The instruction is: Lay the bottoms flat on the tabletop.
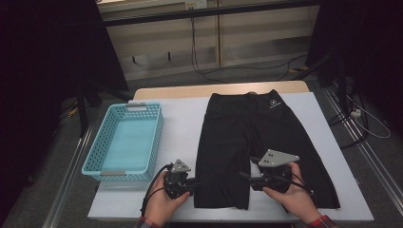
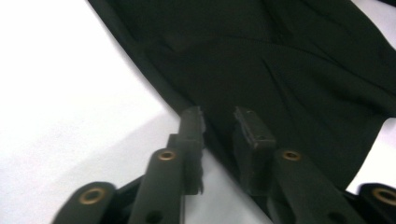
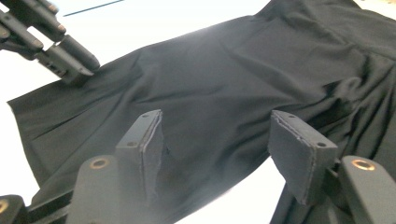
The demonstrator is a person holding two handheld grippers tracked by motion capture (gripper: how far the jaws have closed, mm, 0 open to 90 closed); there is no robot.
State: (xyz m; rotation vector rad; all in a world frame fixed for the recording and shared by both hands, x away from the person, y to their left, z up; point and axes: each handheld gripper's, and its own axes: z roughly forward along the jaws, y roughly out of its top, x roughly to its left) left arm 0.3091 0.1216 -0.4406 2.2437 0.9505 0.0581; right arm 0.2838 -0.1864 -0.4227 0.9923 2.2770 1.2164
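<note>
Black shorts (image 1: pixel 256 142) lie flat on the white table (image 1: pixel 180 118). The left gripper (image 2: pixel 219 126) has its 2 jaws narrow at the shorts' edge, not visibly pinching; the right gripper (image 3: pixel 217 140) has its jaws wide apart above the fabric.

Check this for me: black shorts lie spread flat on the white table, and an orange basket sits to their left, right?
Not quite. The basket is light blue, not orange; the high view shows it. The rest holds: the black shorts lie spread flat on the white table, with the basket to their left.
</note>
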